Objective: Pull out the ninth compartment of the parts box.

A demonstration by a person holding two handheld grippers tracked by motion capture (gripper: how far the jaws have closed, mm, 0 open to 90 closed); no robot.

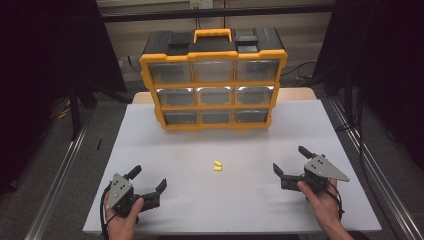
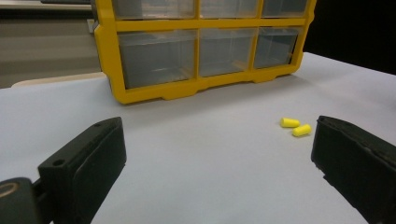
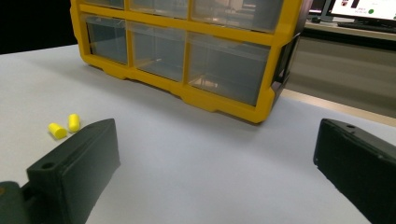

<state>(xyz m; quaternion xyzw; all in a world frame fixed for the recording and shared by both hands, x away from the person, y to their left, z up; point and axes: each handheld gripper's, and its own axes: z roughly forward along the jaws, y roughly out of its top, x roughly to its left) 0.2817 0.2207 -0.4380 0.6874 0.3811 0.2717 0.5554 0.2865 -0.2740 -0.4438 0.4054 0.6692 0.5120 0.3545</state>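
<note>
A yellow-framed organizer cabinet point(image 1: 213, 80) stands upright at the far middle of the pale worktop point(image 1: 150, 150), its front toward the person. It has a black top with a yellow carry handle point(image 1: 213, 34) and nine clear drawers in three rows of three, all pushed in. The lower drawers look empty in the two tool views.

Two small yellow foam earplugs point(image 1: 217, 165) lie on the bare worktop, in front of the cabinet and well apart from it, roughly in the middle. They are short rounded cylinders on their sides, just beside each other; whether they touch cannot be told.
</note>
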